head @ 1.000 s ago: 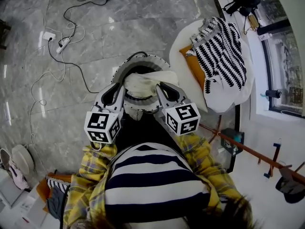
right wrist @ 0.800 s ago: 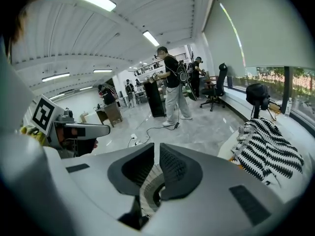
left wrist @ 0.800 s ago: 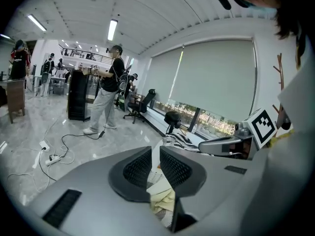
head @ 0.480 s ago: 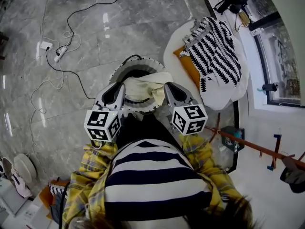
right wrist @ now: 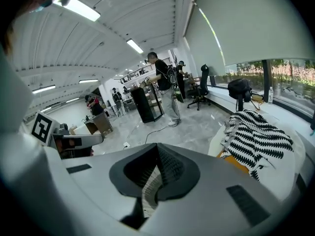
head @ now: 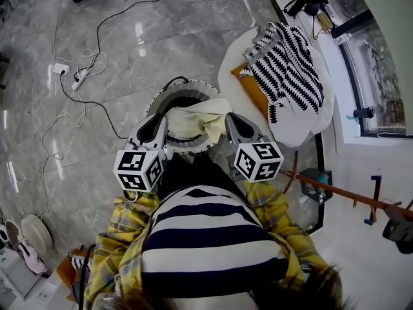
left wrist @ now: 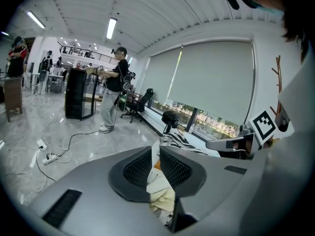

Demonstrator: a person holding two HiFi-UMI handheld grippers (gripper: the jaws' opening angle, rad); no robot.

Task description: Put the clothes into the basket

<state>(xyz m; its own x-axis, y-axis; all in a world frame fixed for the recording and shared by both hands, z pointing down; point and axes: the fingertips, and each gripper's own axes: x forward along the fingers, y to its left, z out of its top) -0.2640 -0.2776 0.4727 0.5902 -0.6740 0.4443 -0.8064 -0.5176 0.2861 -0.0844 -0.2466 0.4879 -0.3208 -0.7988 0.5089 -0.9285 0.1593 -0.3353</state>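
Note:
A cream cloth [head: 193,121] lies spread over the round basket [head: 169,90] on the floor in front of me. My left gripper [head: 162,118] sits at the cloth's left edge, its jaws nearly together on that edge, and the left gripper view shows cream fabric [left wrist: 162,200] just under the left gripper [left wrist: 155,154]. My right gripper [head: 226,117] rests beside the cloth's right corner. It is shut, and the right gripper view shows only the basket's ribbed rim [right wrist: 150,186] below the right gripper [right wrist: 157,149]. A black-and-white patterned garment [head: 290,63] lies on the table at the right.
The white round table [head: 297,134] stands right of the basket, with an orange item [head: 258,92] under the patterned garment. Cables and a power strip [head: 80,75] trail over the grey floor at the left. A person [left wrist: 115,90] stands by a black cabinet [left wrist: 78,92].
My right gripper has shifted to the right, away from the left one. The cream cloth now lies wider across the basket. The left gripper has stayed in place.

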